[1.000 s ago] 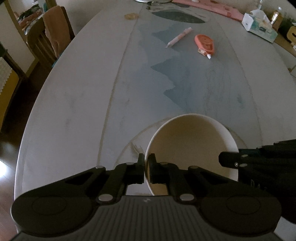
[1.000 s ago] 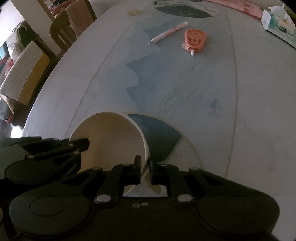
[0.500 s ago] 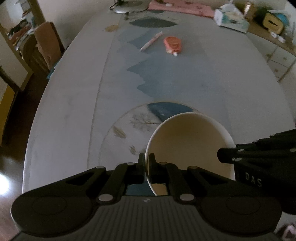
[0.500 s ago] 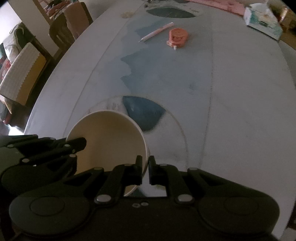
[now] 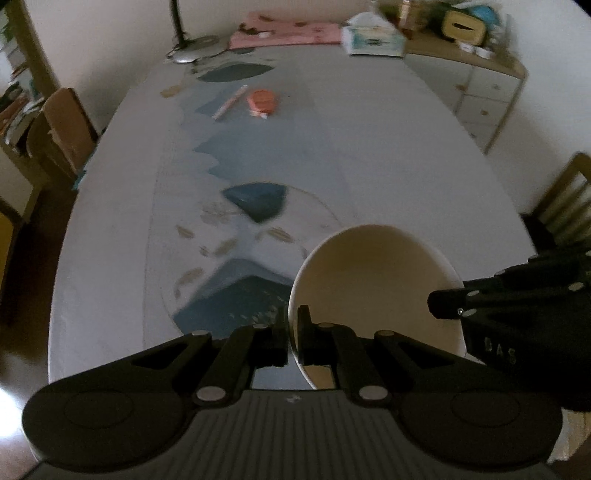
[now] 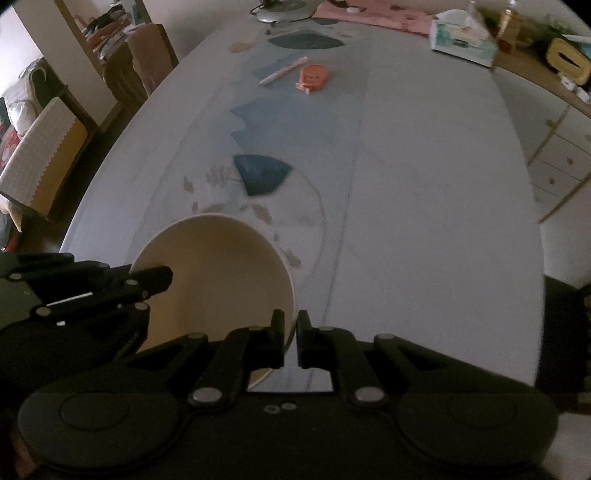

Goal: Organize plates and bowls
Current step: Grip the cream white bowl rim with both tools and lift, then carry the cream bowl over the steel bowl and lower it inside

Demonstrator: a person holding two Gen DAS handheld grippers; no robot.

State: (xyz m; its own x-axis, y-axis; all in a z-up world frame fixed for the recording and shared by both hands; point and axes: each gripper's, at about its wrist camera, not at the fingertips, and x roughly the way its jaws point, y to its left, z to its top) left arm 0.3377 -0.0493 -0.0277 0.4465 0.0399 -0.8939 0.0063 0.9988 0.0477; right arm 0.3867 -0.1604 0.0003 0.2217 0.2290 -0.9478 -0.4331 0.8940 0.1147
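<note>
- A cream-coloured bowl [image 5: 373, 291] is held up in the air above the near end of a long oval table [image 5: 369, 166], clear of the tabletop.
- The bowl is round and deep, with a thin rim and a smooth, plain inside. It appears empty, and its open mouth tilts toward both cameras.
- The left gripper [image 5: 293, 332] pinches the bowl's left rim, one black finger inside the wall and one outside, pressed tight on it.
- The right gripper [image 6: 290, 334] pinches the opposite, right rim in the same way, its fingers closed on the thin wall.
- Each gripper shows in the other's view as a dark shape at the bowl's far edge.
- The table wears a pale cloth printed with blue patches and small leaf shapes; one dark blue patch [image 6: 260, 173] lies just beyond the bowl.
- Far down the table lie a pink pen [image 6: 282, 71] and, just right of it, an orange tape dispenser [image 6: 313, 76].
- At the far right corner sits a tissue box [image 6: 463, 37]; a pink cloth [image 5: 284, 33] lies along the far edge.
- Wooden chairs [image 5: 62, 133] stand along the table's left side.
</note>
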